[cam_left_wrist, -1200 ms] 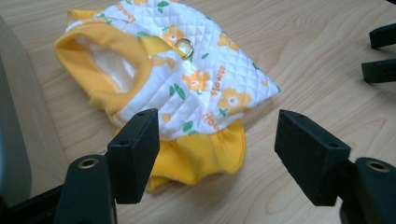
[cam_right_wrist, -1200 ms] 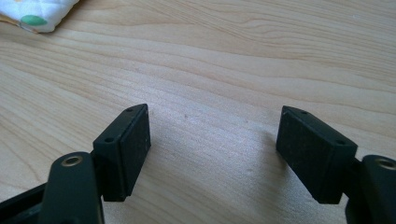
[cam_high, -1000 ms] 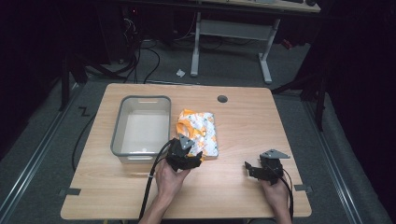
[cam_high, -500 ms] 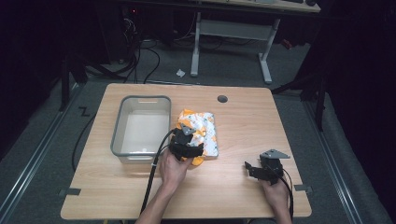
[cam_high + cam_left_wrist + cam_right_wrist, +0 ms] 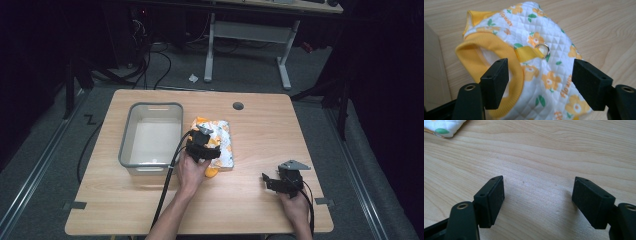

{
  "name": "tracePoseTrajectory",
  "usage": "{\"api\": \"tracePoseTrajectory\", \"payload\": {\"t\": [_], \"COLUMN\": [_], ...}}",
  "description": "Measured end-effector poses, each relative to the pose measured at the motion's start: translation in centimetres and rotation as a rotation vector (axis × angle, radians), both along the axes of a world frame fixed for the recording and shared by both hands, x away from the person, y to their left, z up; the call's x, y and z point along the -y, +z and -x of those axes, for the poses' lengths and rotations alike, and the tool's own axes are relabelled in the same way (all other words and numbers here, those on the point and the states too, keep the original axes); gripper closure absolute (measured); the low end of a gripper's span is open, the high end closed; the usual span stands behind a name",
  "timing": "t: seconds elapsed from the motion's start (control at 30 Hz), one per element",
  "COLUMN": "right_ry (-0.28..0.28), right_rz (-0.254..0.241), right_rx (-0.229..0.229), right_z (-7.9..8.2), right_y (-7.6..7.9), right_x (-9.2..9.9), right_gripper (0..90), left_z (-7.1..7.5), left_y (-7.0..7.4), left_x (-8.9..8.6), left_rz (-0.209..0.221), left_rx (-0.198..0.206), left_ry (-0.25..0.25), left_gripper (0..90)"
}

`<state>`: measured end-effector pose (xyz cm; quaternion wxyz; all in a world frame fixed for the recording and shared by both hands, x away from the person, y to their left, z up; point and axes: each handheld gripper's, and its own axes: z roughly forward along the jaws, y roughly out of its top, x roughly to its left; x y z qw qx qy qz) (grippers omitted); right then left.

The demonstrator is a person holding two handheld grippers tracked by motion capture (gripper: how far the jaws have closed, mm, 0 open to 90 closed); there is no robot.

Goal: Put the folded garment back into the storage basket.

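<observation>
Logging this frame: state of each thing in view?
left gripper: open, jaws either side of the garment
right gripper: open, holding nothing, over bare table
quilted flower garment: lying on the table beside the bin
clear plastic bin: upright, empty

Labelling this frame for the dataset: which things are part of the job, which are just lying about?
In the job:
- quilted flower garment, between the open jaws of the left gripper
- clear bin, right beside it

Lying about:
- right gripper, open over bare table
- scrap of paper on the floor
- floor cables
</observation>
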<state>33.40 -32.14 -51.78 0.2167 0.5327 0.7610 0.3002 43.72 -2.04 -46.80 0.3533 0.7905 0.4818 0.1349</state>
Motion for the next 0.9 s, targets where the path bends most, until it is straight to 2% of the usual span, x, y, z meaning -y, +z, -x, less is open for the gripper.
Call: {"api": "tracePoseTrajectory", "payload": {"t": [0.27, 0.33, 0.37, 0.4, 0.43, 0.63, 0.8, 0.9], "right_ry": [0.001, 0.000, 0.000, 0.000, 0.000, 0.001, 0.001, 0.001], "right_rz": [0.001, 0.000, 0.000, 0.000, 0.000, 0.002, 0.001, 0.001], "right_rx": [0.000, 0.000, 0.000, 0.000, 0.000, 0.000, 0.000, 0.000], "right_z": [0.0, 0.0, 0.0, 0.0, 0.0, 0.0, 0.0, 0.0], "right_y": [0.0, 0.0, 0.0, 0.0, 0.0, 0.0, 0.0, 0.0], "right_x": [0.0, 0.0, 0.0, 0.0, 0.0, 0.0, 0.0, 0.0], "right_gripper": [26.2, 26.2, 26.2, 26.1, 26.1, 26.2, 26.1, 26.2], "left_z": [-1.0, -1.1, -1.1, -1.3, -1.3, -2.2, -2.3, -2.2], "left_y": [-1.3, -1.7, -1.7, -2.2, -2.2, -4.0, -4.3, -4.3], "left_x": [0.3, 0.7, 0.7, 0.8, 0.8, 1.0, 1.2, 1.1], "left_rz": [-0.018, -0.049, -0.049, -0.056, -0.056, -0.080, -0.085, -0.089], "left_rx": [-0.027, -0.034, -0.034, -0.057, -0.057, -0.117, -0.100, -0.095], "left_ry": [0.049, 0.058, 0.058, 0.058, 0.058, 0.078, 0.077, 0.062], "left_gripper": [29.8, 29.9, 29.9, 29.9, 29.6, 29.1, 29.6, 33.0]}}
